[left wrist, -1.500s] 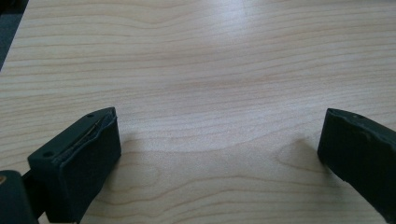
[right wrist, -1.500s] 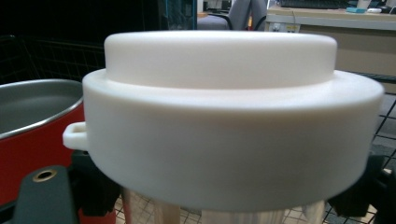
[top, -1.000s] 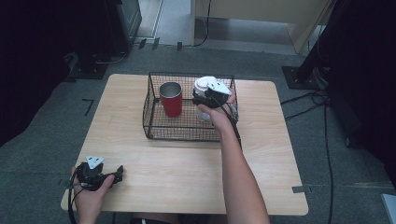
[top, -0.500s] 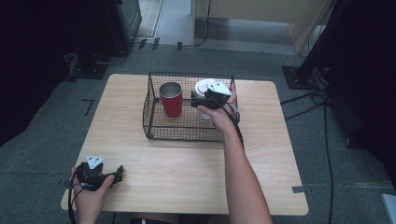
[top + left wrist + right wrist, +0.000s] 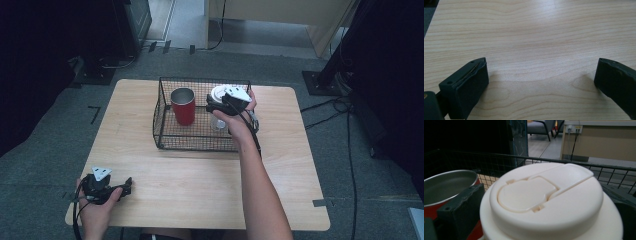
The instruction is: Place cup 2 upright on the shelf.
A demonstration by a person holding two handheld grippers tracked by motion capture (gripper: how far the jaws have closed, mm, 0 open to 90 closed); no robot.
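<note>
A black wire basket (image 5: 161,131) stands at the back middle of the wooden table (image 5: 200,180). Inside it on the left is a red metal cup (image 5: 183,106), open at the top and upright. To its right, my right gripper (image 5: 216,101) is shut on a clear tumbler with a white flip lid (image 5: 218,92). In the right gripper view the lid (image 5: 544,195) sits between the two black jaws, with the red cup (image 5: 446,182) to the left. My left gripper (image 5: 125,186) rests open at the table's front left corner, jaws wide over bare wood (image 5: 541,75).
The basket's wire rim (image 5: 529,157) runs behind the tumbler. Cables (image 5: 345,130) trail on the grey floor to the right of the table. Dark stands and equipment sit around the table's far side.
The right gripper with the tumbler has shifted very slightly inside the basket. The left gripper has stayed in place.
</note>
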